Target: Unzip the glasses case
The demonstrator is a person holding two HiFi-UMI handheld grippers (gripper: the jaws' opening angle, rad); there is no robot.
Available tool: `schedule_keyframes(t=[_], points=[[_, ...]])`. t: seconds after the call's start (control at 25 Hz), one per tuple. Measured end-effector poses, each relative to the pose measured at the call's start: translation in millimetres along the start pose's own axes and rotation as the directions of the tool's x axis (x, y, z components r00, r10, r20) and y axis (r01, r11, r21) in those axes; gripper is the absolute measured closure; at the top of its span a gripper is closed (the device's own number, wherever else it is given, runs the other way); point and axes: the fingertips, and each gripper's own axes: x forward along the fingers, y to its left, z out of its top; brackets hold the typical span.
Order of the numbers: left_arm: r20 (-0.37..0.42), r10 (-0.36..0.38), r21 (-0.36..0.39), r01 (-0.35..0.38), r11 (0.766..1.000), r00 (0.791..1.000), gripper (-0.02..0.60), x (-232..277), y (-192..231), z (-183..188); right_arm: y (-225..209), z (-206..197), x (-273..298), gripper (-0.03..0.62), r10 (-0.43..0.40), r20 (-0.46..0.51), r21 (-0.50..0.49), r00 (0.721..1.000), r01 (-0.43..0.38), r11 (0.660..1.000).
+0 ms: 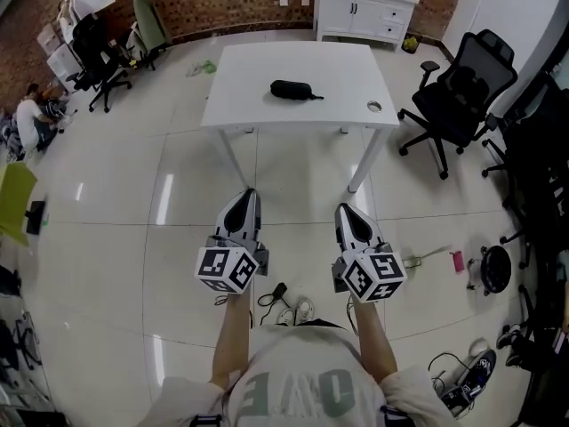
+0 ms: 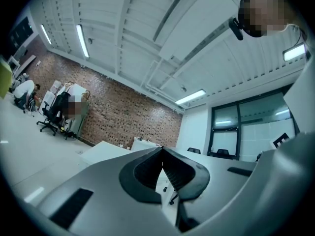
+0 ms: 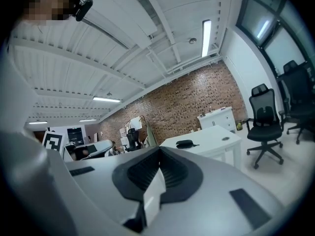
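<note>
A black glasses case (image 1: 292, 89) lies on the white table (image 1: 240, 105), its zip pull pointing right; in the right gripper view the case (image 3: 185, 143) shows small on the same table (image 3: 211, 140). Both grippers are held level over the floor, well short of the table. My left gripper (image 1: 250, 192) is shut with nothing in it, its jaws meeting at the tip (image 2: 162, 148). My right gripper (image 1: 342, 207) is shut and empty too, tip (image 3: 159, 149) pointing toward the table.
A black office chair (image 1: 458, 96) stands right of the table, a white cabinet (image 1: 364, 7) behind it. More chairs (image 1: 93, 47) and a seated person (image 1: 31, 114) are at the left. Cables, shoes and small items lie on the floor at the right (image 1: 462, 372). A small round object (image 1: 374, 107) sits on the table's right edge.
</note>
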Motion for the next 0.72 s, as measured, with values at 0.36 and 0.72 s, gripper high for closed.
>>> schedule_keyframes(t=[0.36, 0.72], points=[[0.018, -0.022, -0.037, 0.023, 0.999, 1.0, 0.577, -28.9, 2.4, 8.7, 23.2, -6.2, -25.2, 0.594, -0.03, 0.006, -0.032, 1.0, 0.03, 0.999], [-0.003, -0.055, -0.032, 0.055, 0.998, 0.998, 0.577, -36.4, 0.0, 9.7, 34.7, -7.5, -30.0, 0.594, -0.051, 0.011, -0.062, 0.999, 0.051, 0.997]])
